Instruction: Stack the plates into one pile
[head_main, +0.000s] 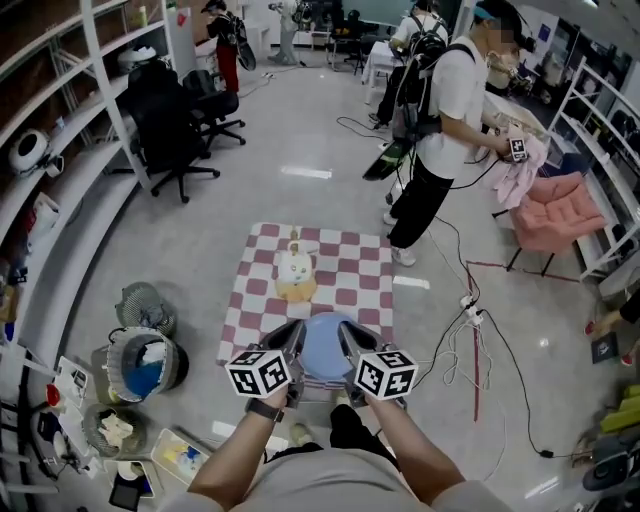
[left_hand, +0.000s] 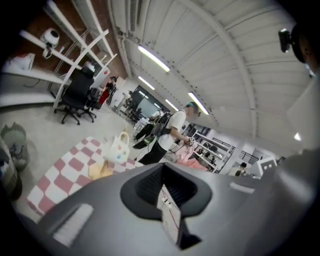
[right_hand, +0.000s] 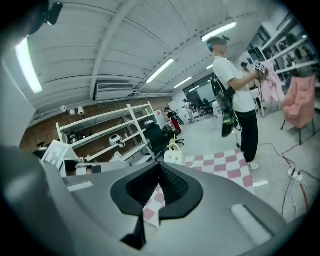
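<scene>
Workshop floor with shelving, office chairs and a red-and-white checkered mat (head_main: 350, 262). The blue plates (head_main: 325, 348) sit at the mat's near edge and look like one pile already, count not readable. In the head view the left gripper (head_main: 292, 336) and right gripper (head_main: 347, 336) hang above the pile, one each side of it, not touching it. Both point roughly level, with jaws pressed together and nothing pinched in either. Judgement: stacking seems done, so the step in hand is probably clearing away and checking. To do it well, keep both tools high, don't sweep sideways across the pile rim, and look down to confirm the edges line up and no stray plate is left; none shows on the mat. Only the head view shows the plates and how the tools flank them. The gripper views look out across the room and miss the pile, but show the closed jaws up close, plus a white bag (left_hand: 117, 148) on the mat and a standing person (right_hand: 235, 85). The left gripper view also catches a yellow cloth (left_hand: 100, 170) beside the bag
</scene>
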